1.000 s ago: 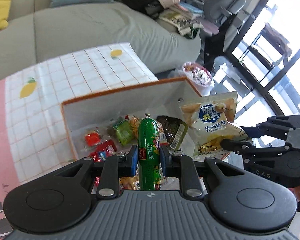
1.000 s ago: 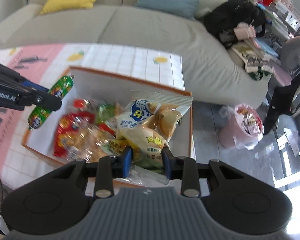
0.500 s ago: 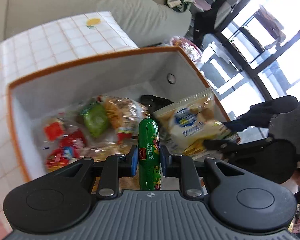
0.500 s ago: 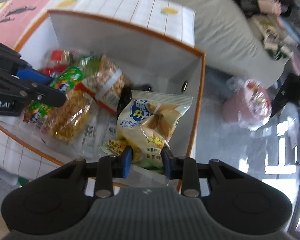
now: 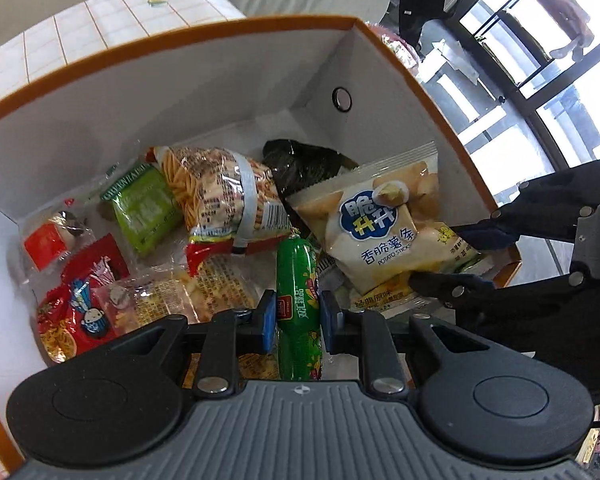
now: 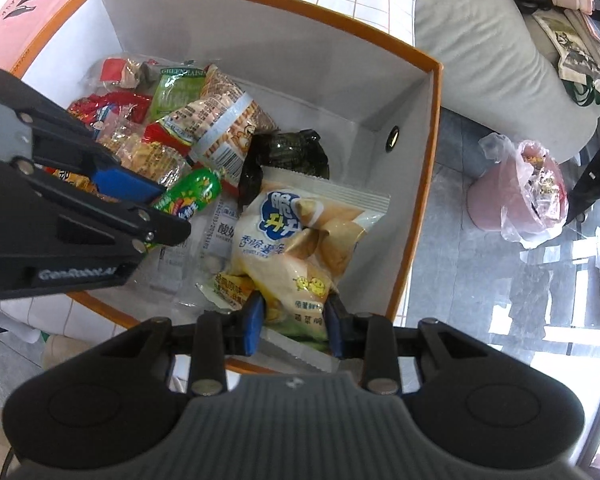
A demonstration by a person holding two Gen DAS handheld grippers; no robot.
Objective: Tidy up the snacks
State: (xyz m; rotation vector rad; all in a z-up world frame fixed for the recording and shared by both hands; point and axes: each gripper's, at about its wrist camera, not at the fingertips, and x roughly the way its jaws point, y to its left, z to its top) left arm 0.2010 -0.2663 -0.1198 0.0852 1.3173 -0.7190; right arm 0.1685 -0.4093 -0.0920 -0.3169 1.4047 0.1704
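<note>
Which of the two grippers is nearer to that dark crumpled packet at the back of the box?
Left, though only slightly. The left gripper, shut on the green sausage, points toward the dark packet. The right gripper, clamping the potato stick bag, sits near the box edge.

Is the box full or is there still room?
Still room. The box has snacks heaped on one side, but bare white floor shows near the far corner, and the walls rise well above the pile.

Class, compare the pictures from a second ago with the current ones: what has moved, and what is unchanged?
Both grippers came down toward the orange-rimmed box, carrying their snacks in over the pile. Unchanged: the left gripper stays shut on the green sausage, the right gripper on the potato sticks bag; nothing was released.
</note>
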